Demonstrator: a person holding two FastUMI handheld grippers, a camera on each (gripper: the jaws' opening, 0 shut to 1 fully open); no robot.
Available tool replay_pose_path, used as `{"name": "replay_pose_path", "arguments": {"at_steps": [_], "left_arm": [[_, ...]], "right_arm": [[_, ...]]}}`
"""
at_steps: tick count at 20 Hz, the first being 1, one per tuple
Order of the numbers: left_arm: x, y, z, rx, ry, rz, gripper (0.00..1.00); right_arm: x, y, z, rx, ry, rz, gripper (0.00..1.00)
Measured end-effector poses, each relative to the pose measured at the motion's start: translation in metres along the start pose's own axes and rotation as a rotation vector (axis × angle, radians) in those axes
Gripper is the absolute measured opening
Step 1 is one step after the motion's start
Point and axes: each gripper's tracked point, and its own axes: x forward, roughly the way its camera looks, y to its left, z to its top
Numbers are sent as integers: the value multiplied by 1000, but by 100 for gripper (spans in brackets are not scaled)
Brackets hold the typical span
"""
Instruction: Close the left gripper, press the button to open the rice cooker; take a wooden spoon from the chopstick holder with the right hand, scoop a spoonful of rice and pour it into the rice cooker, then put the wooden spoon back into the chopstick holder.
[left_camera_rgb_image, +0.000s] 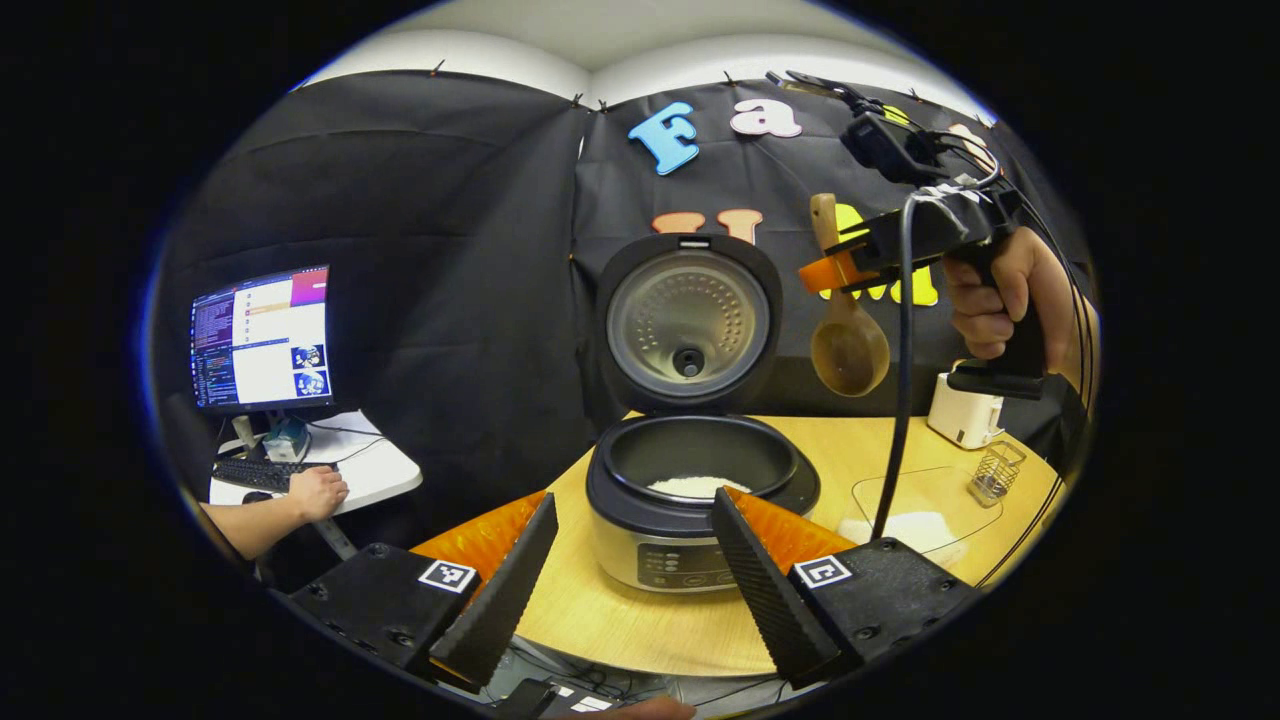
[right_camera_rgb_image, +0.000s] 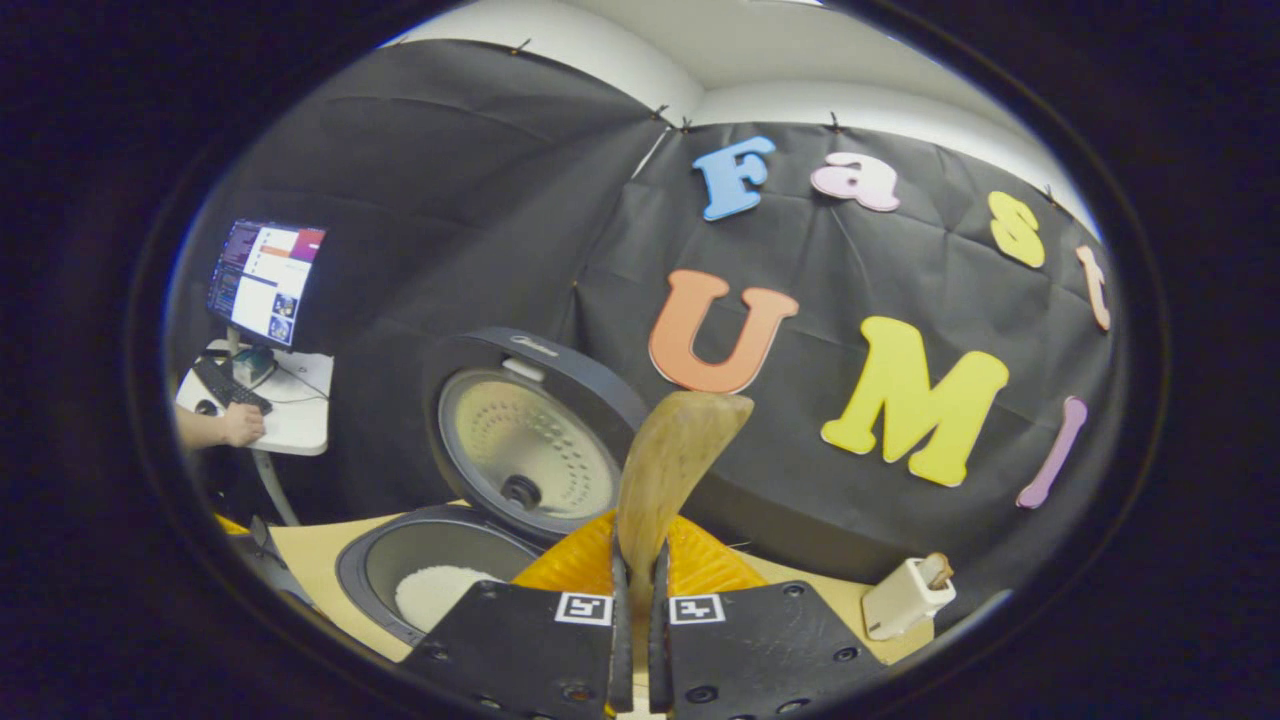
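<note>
Standing open on the worktop (left_camera_rgb_image: 640, 620), the rice cooker (left_camera_rgb_image: 690, 500) was seen with its lid (left_camera_rgb_image: 688, 325) raised and white rice (left_camera_rgb_image: 698, 487) in the pot. A clear dish (left_camera_rgb_image: 925, 500) with rice, a wire holder (left_camera_rgb_image: 995, 472) and a white box (left_camera_rgb_image: 963, 412) were placed to its right. The wooden spoon (left_camera_rgb_image: 848, 335) was clamped by the right gripper (left_camera_rgb_image: 835, 262), held in a hand (left_camera_rgb_image: 1000, 300) above the worktop, bowl hanging downward. The left gripper (left_camera_rgb_image: 630, 570) was kept released, low before the cooker.
</note>
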Motion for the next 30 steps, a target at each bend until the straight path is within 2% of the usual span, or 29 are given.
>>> {"name": "replay_pose_path", "arguments": {"at_steps": [1, 2, 3, 13, 15, 17, 19, 20, 25, 26, 27, 30], "left_arm": [[-1, -8, 3, 4, -7, -14, 100], [-2, -15, 5, 11, -13, -28, 94], [-2, -23, 7, 21, -19, -41, 99], [-13, -81, 18, 138, -56, -110, 100], [-15, -87, 20, 144, -64, -111, 96], [-16, -88, 23, 143, -72, -106, 99], [-17, -92, 25, 120, -80, -118, 96], [-18, -93, 26, 107, -80, -120, 99], [-13, -91, 26, 101, -70, -109, 99], [-12, -91, 25, 99, -67, -111, 96], [-11, -90, 23, 95, -61, -110, 99], [-8, -85, 19, 101, -47, -98, 99]], "right_arm": [[-4, -16, -4, 8, 2, -19, 6], [-9, -32, -8, 18, 5, -38, 6], [-13, -48, -13, 25, 8, -59, 6], [-43, -201, -87, 146, 87, -253, 6], [-48, -223, -104, 172, 108, -277, 7], [-52, -245, -124, 193, 130, -310, 7], [-56, -261, -145, 210, 157, -334, 7], [-58, -269, -155, 220, 168, -343, 8], [-64, -300, -211, 259, 233, -393, 7], [-65, -305, -222, 267, 247, -402, 7], [-65, -310, -231, 277, 260, -411, 7], [-65, -318, -257, 327, 295, -435, 7]]}}
